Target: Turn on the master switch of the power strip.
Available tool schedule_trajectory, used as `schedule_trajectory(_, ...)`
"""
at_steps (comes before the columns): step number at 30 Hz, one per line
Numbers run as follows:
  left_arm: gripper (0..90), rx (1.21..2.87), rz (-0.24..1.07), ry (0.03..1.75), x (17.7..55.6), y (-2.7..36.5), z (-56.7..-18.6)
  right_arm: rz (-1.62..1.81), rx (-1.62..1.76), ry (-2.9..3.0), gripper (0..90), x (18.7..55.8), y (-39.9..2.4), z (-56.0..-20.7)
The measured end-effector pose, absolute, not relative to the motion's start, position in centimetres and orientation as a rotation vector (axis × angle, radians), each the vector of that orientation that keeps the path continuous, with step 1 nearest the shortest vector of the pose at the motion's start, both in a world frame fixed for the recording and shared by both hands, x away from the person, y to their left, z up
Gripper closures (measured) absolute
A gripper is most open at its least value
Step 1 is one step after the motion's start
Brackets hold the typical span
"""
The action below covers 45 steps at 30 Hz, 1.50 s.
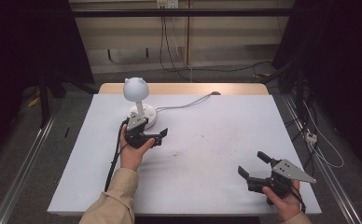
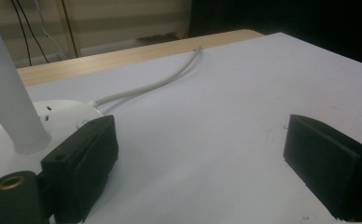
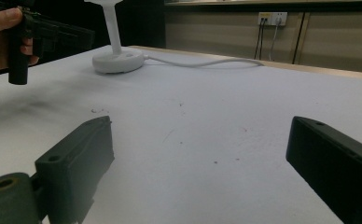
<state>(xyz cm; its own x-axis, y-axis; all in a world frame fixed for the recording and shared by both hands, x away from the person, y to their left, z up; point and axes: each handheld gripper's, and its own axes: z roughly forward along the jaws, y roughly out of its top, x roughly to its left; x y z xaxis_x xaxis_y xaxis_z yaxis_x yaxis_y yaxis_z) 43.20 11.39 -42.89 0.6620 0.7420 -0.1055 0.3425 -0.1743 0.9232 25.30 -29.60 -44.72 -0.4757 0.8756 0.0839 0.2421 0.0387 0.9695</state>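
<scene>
White sheeting is covering the table (image 1: 207, 154), and a strip of bare wood is being left exposed along its far edge. Nearest the person, at the right front corner, the right gripper (image 1: 255, 167) is being held just above the surface with its jaws spread wide apart and nothing between them. Farther in, left of centre, the left gripper (image 1: 156, 134) is being held in the person's left hand (image 1: 133, 154); its jaws are likewise being kept well apart, gripping nothing. In the left gripper view, one jaw is being held just beside the round base of the white desk lamp (image 1: 141, 108); whether contact is being made cannot be told. Lamp placement is toward the far left of the table, with the stem upright and the rounded head on top. Beyond it, the lamp's cable (image 1: 188, 103) is being run across the sheet to the far wooden edge.
</scene>
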Motion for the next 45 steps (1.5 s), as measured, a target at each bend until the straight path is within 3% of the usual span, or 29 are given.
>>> schedule_trajectory(12, 17.0, 1.771, 0.45, 0.896, 43.8, 11.3, -43.4, 1.472, 1.132, 1.758, 7.5, 25.3, -29.7, -44.7)
schedule_trajectory(38, 54.0, 1.764, 0.491, 0.976, 44.7, 11.9, -44.0, 1.472, 1.123, 1.761, 7.5, 25.4, -29.8, -44.7)
schedule_trajectory(45, 59.4, 1.768, 0.525, 1.015, 44.7, 11.9, -43.9, 1.474, 1.123, 1.761, 7.5, 25.4, -29.8, -44.7)
